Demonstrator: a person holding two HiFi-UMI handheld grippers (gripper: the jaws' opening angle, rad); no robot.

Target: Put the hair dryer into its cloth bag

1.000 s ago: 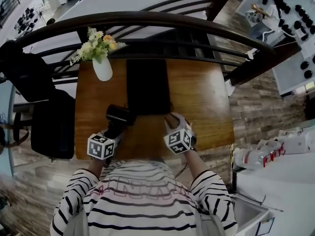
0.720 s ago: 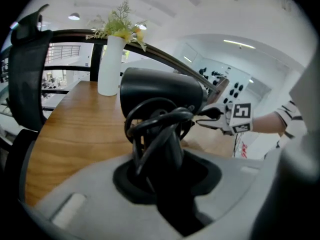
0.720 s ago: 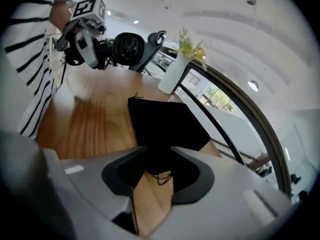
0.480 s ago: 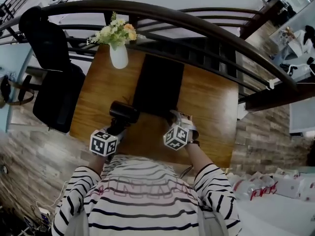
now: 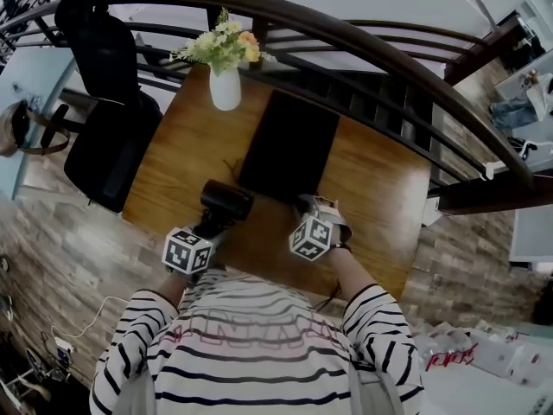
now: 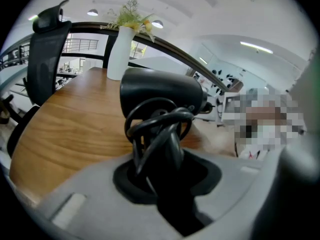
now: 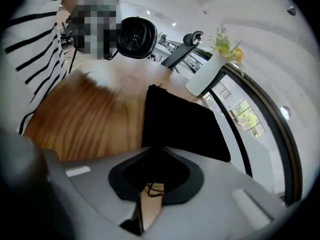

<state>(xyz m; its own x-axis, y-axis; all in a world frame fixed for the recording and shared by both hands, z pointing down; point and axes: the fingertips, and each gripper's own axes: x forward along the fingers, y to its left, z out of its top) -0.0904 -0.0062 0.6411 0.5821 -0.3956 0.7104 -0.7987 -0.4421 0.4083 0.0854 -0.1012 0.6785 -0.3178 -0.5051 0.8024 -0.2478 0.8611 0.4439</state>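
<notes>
A black hair dryer (image 5: pixel 226 204) stands over the near left part of the wooden table (image 5: pixel 186 158), its cord looped round the handle. My left gripper (image 5: pixel 210 225) is shut on that handle; in the left gripper view the hair dryer (image 6: pixel 160 91) rises straight out of the left gripper (image 6: pixel 160 184). A flat black cloth bag (image 5: pixel 289 145) lies in the table's middle. At its near edge my right gripper (image 5: pixel 304 206) has just been closing its jaws. In the right gripper view the cloth bag (image 7: pixel 180 121) runs into the right gripper (image 7: pixel 150 204), with the bag's edge and a thin drawstring pinched there.
A white vase of flowers (image 5: pixel 225 85) stands at the table's far left corner. A black office chair (image 5: pixel 108 137) is beside the table's left edge. A dark curved railing (image 5: pixel 363 50) runs behind the table. The person's striped torso is against the near edge.
My right gripper has rolled and come down onto the bag's near edge. The left gripper with the hair dryer has shifted a little. The head view itself has swung round.
</notes>
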